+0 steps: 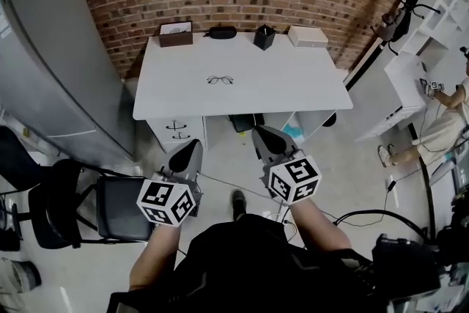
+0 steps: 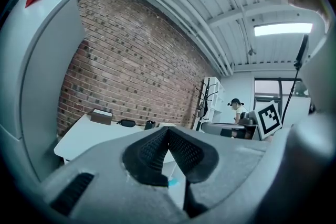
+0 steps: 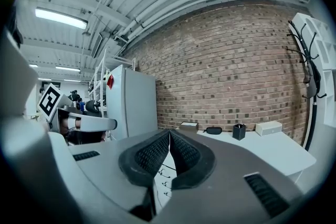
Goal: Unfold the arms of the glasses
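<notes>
1. The white table (image 1: 293, 84) stands well ahead of both jaws.
2. The left gripper (image 1: 192, 150) and right gripper (image 1: 260, 135) have their jaws squeezed together, holding nothing.
3. The glasses (image 1: 220, 80) lie on the table, far ahead of the jaws. Poking them with closed jaws could push them away.

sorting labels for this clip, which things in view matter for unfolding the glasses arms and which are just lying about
For the job: glasses, left gripper, right gripper.
Just lying about: brown box, black case, black cup, white box.
</notes>
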Available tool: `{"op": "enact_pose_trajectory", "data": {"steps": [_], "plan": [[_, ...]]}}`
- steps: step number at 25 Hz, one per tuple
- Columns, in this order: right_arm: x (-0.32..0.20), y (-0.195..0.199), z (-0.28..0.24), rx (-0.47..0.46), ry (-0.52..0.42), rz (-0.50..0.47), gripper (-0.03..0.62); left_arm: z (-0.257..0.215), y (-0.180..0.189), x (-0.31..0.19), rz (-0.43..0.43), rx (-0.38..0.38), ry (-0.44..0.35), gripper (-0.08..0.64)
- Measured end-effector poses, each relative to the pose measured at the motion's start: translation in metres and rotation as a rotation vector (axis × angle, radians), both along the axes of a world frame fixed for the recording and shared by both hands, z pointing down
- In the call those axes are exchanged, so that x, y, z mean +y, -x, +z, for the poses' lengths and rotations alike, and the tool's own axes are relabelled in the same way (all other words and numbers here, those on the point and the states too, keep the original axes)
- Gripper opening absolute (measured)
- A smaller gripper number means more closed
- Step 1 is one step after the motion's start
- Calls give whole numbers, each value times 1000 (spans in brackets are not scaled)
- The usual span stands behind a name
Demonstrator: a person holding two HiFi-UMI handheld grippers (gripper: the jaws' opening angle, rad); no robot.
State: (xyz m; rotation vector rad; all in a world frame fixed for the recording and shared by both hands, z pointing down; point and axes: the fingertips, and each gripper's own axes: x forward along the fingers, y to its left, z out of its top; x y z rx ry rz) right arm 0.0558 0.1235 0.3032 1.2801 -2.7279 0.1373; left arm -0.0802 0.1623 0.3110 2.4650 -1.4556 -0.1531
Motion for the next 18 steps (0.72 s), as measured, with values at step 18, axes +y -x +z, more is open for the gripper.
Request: {"op": "enact_pose_trajectory", "data": {"steps": [18], "plan": [[-129,-52,18,-23,73,-67,8,18,-53,-127,-55,-45,88,6]]}}
